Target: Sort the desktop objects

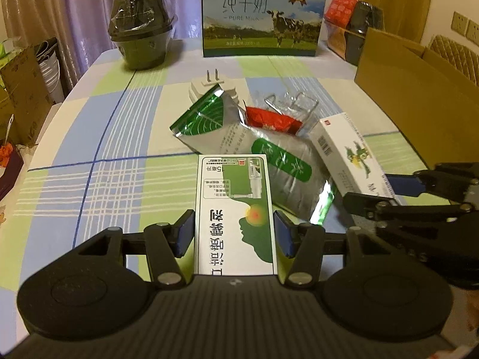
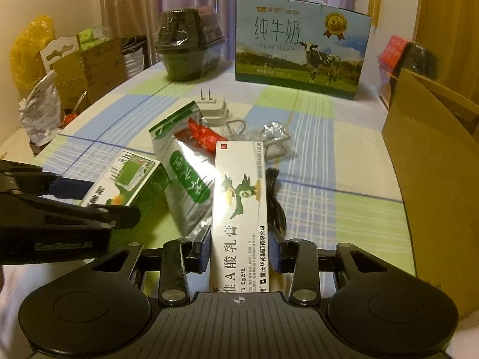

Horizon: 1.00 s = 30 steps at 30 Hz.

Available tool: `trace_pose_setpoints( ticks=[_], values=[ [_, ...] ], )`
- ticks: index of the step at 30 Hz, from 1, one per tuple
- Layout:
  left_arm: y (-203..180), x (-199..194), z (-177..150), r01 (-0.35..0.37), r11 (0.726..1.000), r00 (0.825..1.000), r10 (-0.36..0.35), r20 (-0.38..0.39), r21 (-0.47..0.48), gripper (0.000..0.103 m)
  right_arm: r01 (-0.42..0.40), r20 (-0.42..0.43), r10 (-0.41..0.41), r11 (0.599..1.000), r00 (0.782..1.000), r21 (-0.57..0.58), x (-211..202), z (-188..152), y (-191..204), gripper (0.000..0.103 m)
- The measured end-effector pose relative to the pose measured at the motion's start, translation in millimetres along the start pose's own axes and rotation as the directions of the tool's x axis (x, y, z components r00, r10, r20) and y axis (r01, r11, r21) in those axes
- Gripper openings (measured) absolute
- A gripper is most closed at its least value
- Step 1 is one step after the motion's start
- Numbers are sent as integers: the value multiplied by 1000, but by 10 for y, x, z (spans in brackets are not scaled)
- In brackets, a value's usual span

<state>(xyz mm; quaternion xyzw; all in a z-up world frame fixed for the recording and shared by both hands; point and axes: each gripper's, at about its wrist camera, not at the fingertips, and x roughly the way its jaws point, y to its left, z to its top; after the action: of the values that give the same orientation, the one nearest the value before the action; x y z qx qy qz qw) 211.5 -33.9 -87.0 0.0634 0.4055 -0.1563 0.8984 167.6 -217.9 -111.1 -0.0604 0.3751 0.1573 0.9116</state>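
Note:
My left gripper point(image 1: 233, 233) is shut on a green-and-white medicine box point(image 1: 233, 191), with a blue pad pressed to each long side. My right gripper point(image 2: 241, 249) is shut the same way on a white ointment box point(image 2: 239, 191) printed with a green bird. Both boxes rest low over the checked tablecloth point(image 1: 104, 149), side by side. The right gripper point(image 1: 374, 191) shows at the right of the left wrist view holding the white box point(image 1: 350, 161). In the right wrist view the left gripper point(image 2: 110, 199) holds the green box point(image 2: 128, 179).
Between and behind the boxes lie silver-green foil pouches point(image 1: 281, 173), a red packet point(image 1: 269, 119), a white plug adapter point(image 1: 209, 85), clear clips point(image 2: 272, 137) and a black cable point(image 2: 275, 200). A milk carton point(image 1: 263, 15) and a wrapped black bowl point(image 1: 140, 30) stand at the back. An open cardboard box point(image 2: 434, 161) stands on the right.

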Motion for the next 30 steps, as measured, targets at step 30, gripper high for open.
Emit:
trace_pose_setpoints(
  ticks=[30],
  values=[
    [-579,-581,-717,35,999,998,-35,-56,4,53,7,-115,3,996,993,92,-859,-954,-262,45]
  ],
)
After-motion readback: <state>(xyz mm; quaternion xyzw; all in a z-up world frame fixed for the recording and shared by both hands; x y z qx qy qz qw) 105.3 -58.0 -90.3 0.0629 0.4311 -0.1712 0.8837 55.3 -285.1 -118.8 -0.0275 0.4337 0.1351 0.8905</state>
